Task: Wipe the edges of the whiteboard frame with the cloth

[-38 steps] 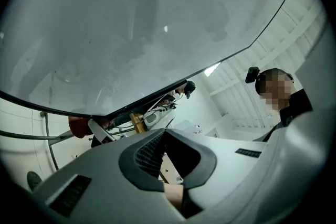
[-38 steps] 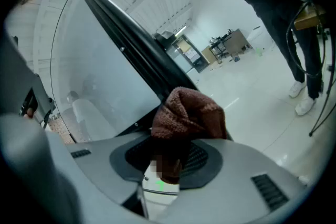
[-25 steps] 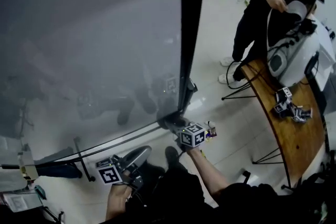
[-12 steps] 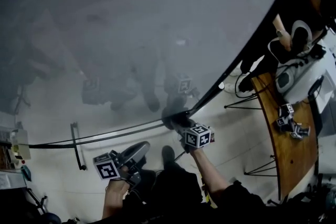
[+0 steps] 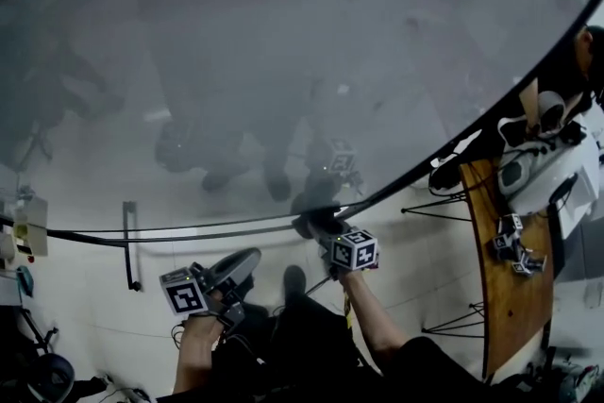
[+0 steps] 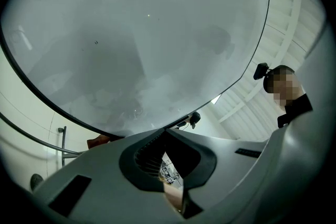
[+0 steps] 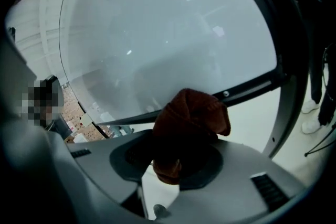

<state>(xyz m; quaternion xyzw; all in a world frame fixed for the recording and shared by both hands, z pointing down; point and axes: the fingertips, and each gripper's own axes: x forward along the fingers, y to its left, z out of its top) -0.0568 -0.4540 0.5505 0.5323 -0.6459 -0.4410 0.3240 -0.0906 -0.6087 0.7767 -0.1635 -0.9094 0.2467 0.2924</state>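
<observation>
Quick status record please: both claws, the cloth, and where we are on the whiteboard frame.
right claw: shut on the cloth
cloth position: at the lower corner of the whiteboard frame, where the bottom bar meets the side bar
contact: cloth looks pressed against the bottom bar, but I cannot confirm it
left claw: shut, holding nothing
left claw position: low, below the frame and clear of it
</observation>
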